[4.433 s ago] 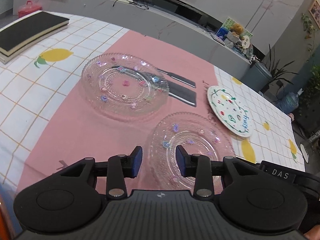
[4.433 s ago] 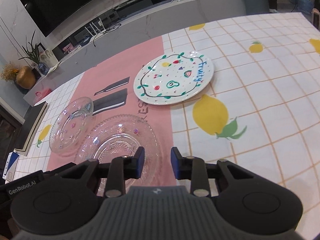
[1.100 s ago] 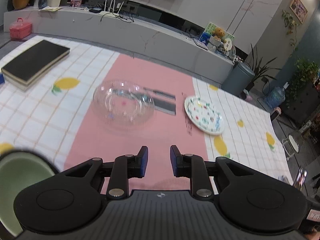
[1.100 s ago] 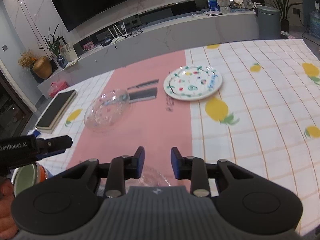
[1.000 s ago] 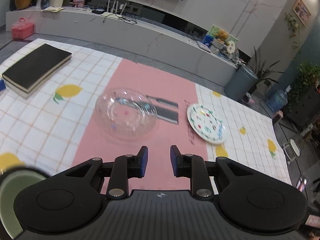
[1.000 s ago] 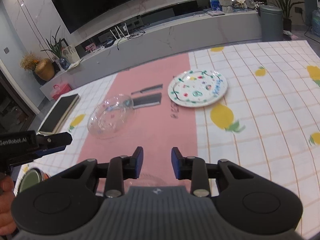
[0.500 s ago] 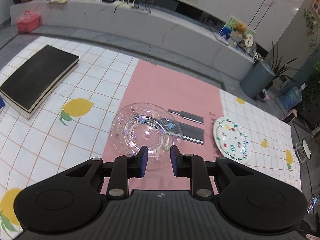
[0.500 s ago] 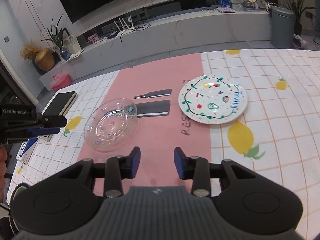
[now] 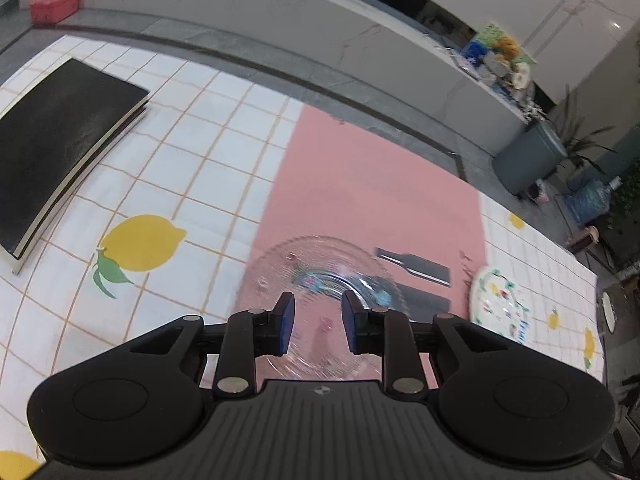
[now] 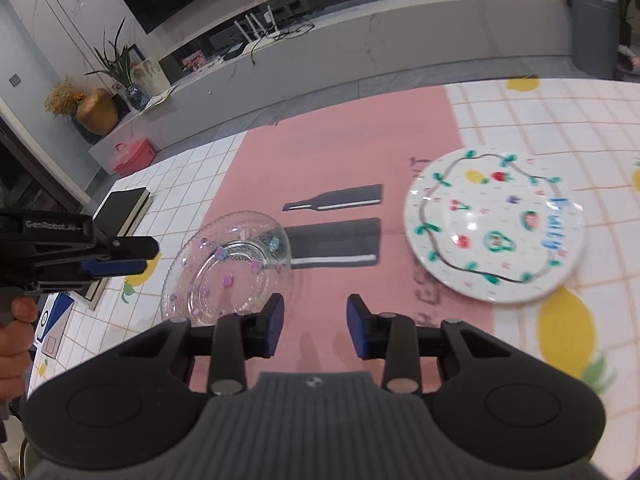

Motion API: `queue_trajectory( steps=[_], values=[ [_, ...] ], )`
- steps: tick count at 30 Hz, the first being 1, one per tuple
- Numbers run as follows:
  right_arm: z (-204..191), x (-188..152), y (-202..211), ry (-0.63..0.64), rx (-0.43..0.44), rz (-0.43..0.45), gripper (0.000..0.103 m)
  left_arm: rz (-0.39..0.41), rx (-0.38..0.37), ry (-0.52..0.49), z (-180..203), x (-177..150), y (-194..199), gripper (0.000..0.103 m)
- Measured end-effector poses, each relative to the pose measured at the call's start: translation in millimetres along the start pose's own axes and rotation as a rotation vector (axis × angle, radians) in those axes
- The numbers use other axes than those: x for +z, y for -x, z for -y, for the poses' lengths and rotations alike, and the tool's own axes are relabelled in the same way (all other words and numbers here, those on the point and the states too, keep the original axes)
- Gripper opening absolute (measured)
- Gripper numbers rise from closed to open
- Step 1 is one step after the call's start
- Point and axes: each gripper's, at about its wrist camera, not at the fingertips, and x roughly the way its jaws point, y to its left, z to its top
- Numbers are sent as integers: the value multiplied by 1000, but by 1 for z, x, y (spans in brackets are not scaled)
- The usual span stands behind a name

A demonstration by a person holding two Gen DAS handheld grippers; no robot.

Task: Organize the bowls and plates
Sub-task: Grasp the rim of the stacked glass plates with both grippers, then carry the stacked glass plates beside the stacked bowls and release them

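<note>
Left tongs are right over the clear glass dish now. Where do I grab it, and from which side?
Probably the near rim of the glass dish. It sits upright and shallow on the pink runner, its raised edge flaring outward. Bring the left tongs, jaws opening, down from the near side, one pad inside the rim and one outside.

Near rim of the glass plate hidden behind the left gripper's body. White painted plate motion-blurred, its lettering hard to read. Hand cut by the picture's left edge. Shelf items too small to identify.
</note>
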Motion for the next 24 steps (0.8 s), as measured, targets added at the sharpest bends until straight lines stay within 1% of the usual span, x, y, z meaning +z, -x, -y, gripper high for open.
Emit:
queue_trajectory(
  steps=[3, 7, 10, 14, 15, 16, 20, 21, 22, 24],
  values=[
    [-2, 3, -19, -34, 34, -39, 29, -12, 24, -4, -7, 2, -12, 32],
    [-3, 3, -39, -77, 49, -74, 29, -14, 53, 55, -24, 1, -22, 32],
    [-2, 3, -48, -106, 64, -90, 29, -13, 69, 66, -31, -1, -26, 34],
    [-5, 5, -52, -121, 81, -85, 28, -40, 61, 118, -40, -3, -34, 34],
    [-6, 6, -53, -129, 84, -87, 25, -43, 56, 124, -41, -4, -35, 34],
    [-5, 6, -55, -137, 85, -91, 20, -45, 55, 125, -41, -6, -36, 34],
    [-5, 6, -59, -159, 84, -89, 11, -38, 63, 134, -41, -7, -36, 22],
    [-5, 6, -59, -163, 80, -87, 7, -36, 70, 137, -41, -6, -36, 19],
    [-3, 6, -59, -170, 85, -85, 7, -35, 74, 139, -42, -6, -36, 17],
    [-1, 5, -60, -187, 91, -85, 6, -33, 70, 139, -43, -7, -36, 16]
  ],
)
